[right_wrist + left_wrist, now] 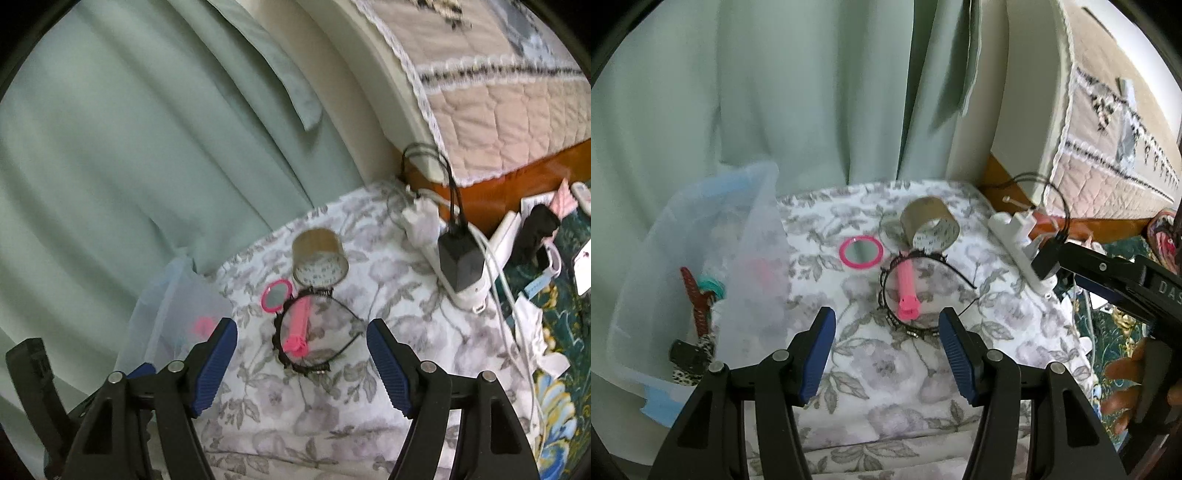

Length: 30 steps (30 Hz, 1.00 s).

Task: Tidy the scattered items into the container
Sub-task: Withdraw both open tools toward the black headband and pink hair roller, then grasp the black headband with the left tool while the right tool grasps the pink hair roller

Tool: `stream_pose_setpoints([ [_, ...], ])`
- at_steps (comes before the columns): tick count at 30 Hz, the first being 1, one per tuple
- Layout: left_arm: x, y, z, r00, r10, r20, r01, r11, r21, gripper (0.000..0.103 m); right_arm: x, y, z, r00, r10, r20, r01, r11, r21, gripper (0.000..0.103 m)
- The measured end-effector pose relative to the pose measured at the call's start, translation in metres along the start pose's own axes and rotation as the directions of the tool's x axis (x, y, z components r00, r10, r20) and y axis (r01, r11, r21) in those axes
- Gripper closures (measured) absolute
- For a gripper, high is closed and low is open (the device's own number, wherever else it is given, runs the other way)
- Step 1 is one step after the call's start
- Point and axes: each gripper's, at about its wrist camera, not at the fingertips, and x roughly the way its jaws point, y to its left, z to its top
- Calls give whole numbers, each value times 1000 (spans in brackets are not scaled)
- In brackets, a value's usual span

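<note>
Left tool [886, 332] view alone shows container [639, 332] contents.

The translucent plastic container [753, 236] stands at the left on my floral cloth, already holding a few things. Right of it lie a pink-rimmed round mirror [861, 252], a tape roll [929, 225] on its side, and a pink tube [907, 291] resting inside a black headband [925, 295].

Pink mirror [861, 252], grey floral cloth [886, 369]
</note>
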Motion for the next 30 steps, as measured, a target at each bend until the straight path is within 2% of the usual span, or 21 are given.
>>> stream_pose_setpoints([
  [6, 32, 0, -5, 998, -16, -65, 16, 1000, -7, 44, 21, -9, -7, 999, -21, -40, 21, 1000, -8, 27],
  [12, 56, 4, -2, 995, -31, -91, 30, 999, -19, 44, 41, -16, -8, 997, -41, -57, 42, 999, 1, 27],
  [17, 79, 9, 2, 992, -31, -123, 27, 999, -34, 44, 60, -17, -8, 993, -10, -114, 13, 1000, 19, 27],
  [22, 99, 10, 5, 990, -28, -137, 25, 999, -28, 44, 77, -7, -10, 986, -6, -165, 0, 999, -34, 27],
  [30, 142, 18, 10, 981, -40, -188, 31, 998, -50, 44, 97, -2, -12, 978, -56, -200, 44, 997, -66, 27],
])
